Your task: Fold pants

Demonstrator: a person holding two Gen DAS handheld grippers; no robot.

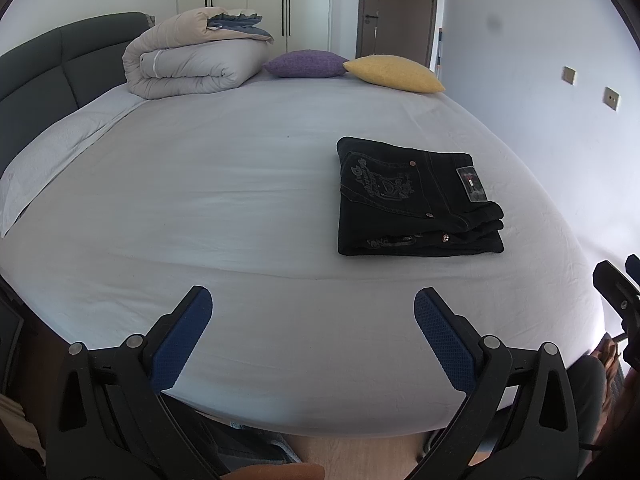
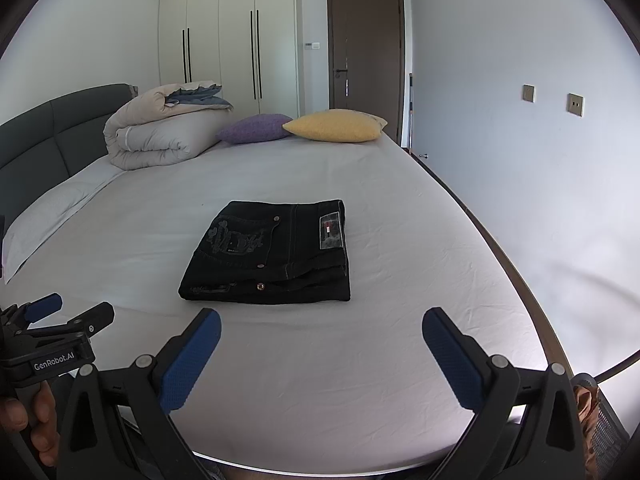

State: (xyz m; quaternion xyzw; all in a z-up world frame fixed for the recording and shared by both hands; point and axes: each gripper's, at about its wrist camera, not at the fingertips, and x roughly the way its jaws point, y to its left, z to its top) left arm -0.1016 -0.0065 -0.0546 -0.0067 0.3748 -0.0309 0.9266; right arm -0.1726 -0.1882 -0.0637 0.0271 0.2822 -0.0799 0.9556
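Black pants [image 1: 416,204] lie folded into a compact rectangle on the white bed sheet [image 1: 240,208], back pocket embroidery and waist label facing up. They also show in the right wrist view [image 2: 272,254]. My left gripper [image 1: 314,300] is open and empty, near the bed's front edge, left of and nearer than the pants. My right gripper [image 2: 322,322] is open and empty, just in front of the pants and apart from them. The left gripper also shows at the lower left of the right wrist view [image 2: 68,312].
A rolled duvet [image 1: 192,56], a purple cushion [image 1: 304,64] and a yellow cushion [image 1: 394,74] lie at the far end. A dark headboard [image 1: 44,80] runs along the left. A wall [image 2: 540,160] borders the bed's right side.
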